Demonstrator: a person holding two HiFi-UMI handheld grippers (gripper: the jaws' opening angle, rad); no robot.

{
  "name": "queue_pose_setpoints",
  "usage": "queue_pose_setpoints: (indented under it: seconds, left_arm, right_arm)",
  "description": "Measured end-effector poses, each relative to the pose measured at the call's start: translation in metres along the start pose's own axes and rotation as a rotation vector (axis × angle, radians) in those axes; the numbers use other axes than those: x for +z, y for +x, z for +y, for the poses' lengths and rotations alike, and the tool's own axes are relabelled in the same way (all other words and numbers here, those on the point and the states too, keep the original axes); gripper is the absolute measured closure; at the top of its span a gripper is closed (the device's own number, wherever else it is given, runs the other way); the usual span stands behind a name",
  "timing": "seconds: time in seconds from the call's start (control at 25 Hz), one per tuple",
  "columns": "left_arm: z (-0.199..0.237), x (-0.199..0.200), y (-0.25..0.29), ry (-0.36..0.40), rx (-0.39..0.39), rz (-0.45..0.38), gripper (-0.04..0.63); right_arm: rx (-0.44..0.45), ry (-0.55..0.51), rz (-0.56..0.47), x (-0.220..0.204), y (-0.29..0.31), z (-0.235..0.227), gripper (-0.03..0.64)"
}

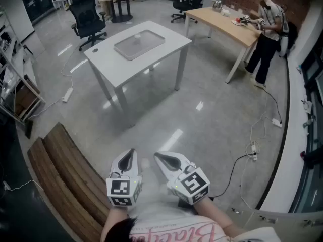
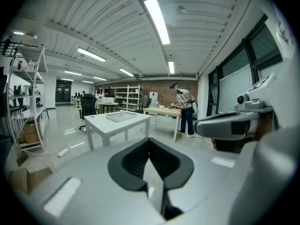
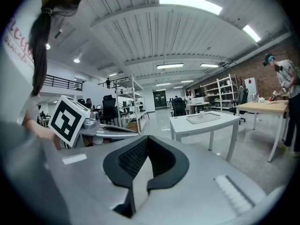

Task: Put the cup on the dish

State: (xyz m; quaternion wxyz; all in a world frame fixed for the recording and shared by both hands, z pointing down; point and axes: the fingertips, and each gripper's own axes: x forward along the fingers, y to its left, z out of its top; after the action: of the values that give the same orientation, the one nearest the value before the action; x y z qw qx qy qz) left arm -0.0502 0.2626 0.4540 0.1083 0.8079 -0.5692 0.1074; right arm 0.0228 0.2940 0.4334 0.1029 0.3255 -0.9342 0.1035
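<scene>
The left tool [image 1: 131, 154] and the right tool [image 1: 159, 158] are both closed with nothing between their jaws. They are held side by side close to the person's body, above a grey floor [image 1: 202, 115]. Well beyond them, toward the far left, stands a white bench [image 1: 108, 62]. On it lies a shallow clear dish [image 1: 147, 44], and a small pale cup [image 1: 137, 36] seems to stand inside it. A black office chair [image 1: 87, 15] sits behind that bench. At the far right, a person [image 1: 267, 29] stands at a wooden bench [image 1: 222, 20].
</scene>
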Motion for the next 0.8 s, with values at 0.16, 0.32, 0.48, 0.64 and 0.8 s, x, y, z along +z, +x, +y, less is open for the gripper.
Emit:
queue_pose_setpoints:
  seconds: [0.16,0.32,0.48,0.64,0.8]
  left_arm:
    - [-0.006,0.008,0.006,0.020,-0.020,-0.026,0.597]
    - [-0.008,0.021,0.017,0.038,-0.038,-0.049,0.597]
    - [-0.004,0.036,0.030,0.051,-0.043,-0.071,0.597]
    - [0.000,0.045,0.048,0.052,-0.047,-0.090,0.597]
    - [0.008,0.051,0.070,0.044,-0.053,-0.095,0.597]
  right_arm:
    - [-0.021,-0.007,-0.020,0.007,-0.003,-0.008,0.615]
    - [-0.029,-0.033,-0.049,0.021,0.003,-0.013,0.617]
    - [-0.034,-0.058,-0.074,0.034,0.012,-0.022,0.615]
    - [-0.038,-0.073,-0.075,0.036,0.022,-0.035,0.615]
    - [-0.022,-0.086,-0.046,0.033,0.039,-0.048,0.615]
